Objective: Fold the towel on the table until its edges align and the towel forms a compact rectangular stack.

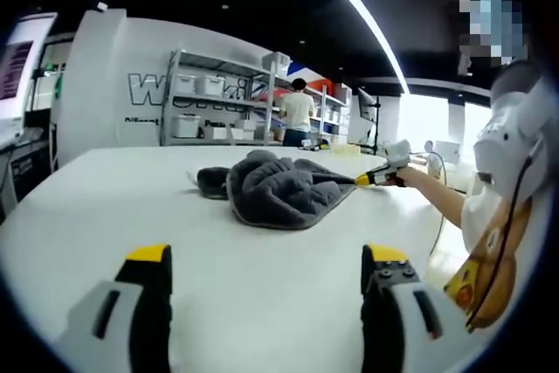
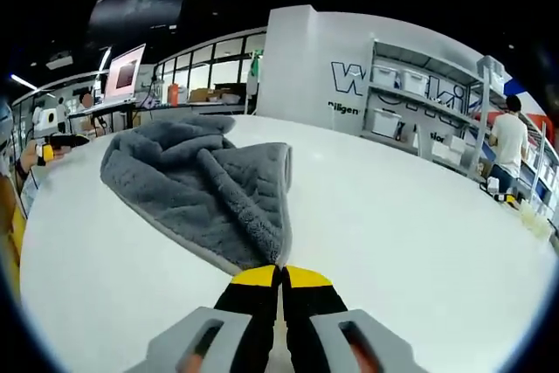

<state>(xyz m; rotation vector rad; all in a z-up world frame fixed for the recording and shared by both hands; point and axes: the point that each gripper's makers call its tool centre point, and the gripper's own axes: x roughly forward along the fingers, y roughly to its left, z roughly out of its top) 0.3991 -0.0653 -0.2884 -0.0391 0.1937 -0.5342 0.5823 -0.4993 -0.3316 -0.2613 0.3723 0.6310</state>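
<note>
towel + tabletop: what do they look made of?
Towel: looks like plush microfibre or fleece, matte grey; deep fuzzy pile, soft rumpled folds, a flat stitched hem along the edge. Exact fibre can't be told.
Table: smooth hard white top, likely laminate or painted board; even surface with a faint sheen, no grain visible.

I'm working in a large lab or workshop hall: a big white table [image 1: 113,189], metal shelving [image 2: 419,102] stacked with white storage bins [image 1: 186,125], a monitor [image 2: 124,71] on a far desk, long ceiling light strips [image 1: 354,6], lettering [image 2: 349,80] on the white wall.
</note>
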